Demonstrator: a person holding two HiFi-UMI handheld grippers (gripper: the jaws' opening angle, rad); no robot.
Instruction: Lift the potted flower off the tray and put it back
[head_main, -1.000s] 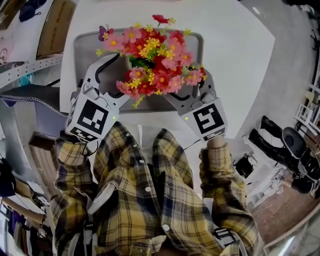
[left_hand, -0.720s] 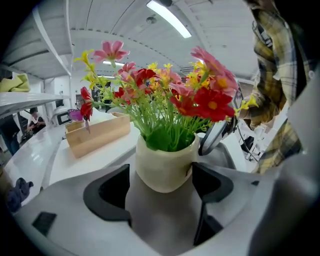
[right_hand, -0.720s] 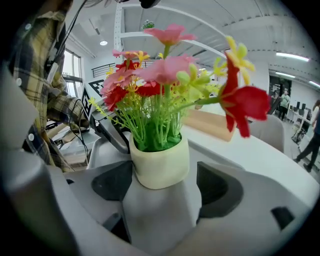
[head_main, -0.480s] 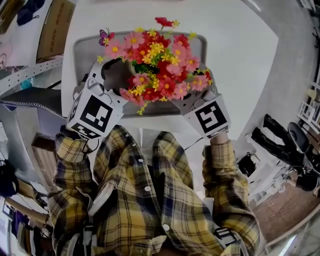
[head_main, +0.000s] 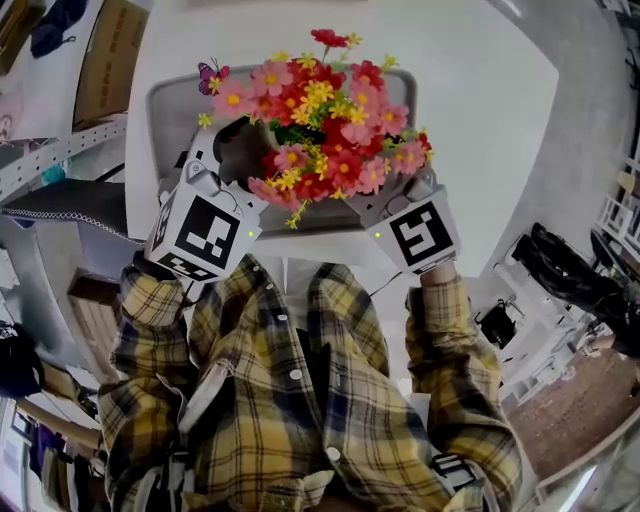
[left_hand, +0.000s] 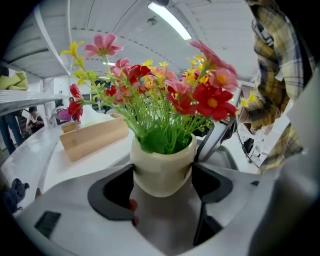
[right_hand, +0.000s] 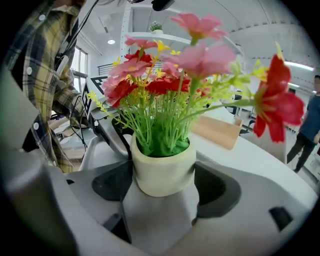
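Your left gripper (left_hand: 162, 175) and right gripper (right_hand: 163, 180) each pinch the cream pot (left_hand: 161, 161) from opposite sides. Its flowers (head_main: 320, 110) stand upright over the grey tray (head_main: 165, 95).

Found no readable word, number, brand or label anywhere. Made out only black-and-white square code patterns, not letters: one on the left marker cube (head_main: 205, 232), part of the left gripper (left_hand: 162, 172), and one on the right marker cube (head_main: 424, 235), part of the right gripper (right_hand: 163, 175).
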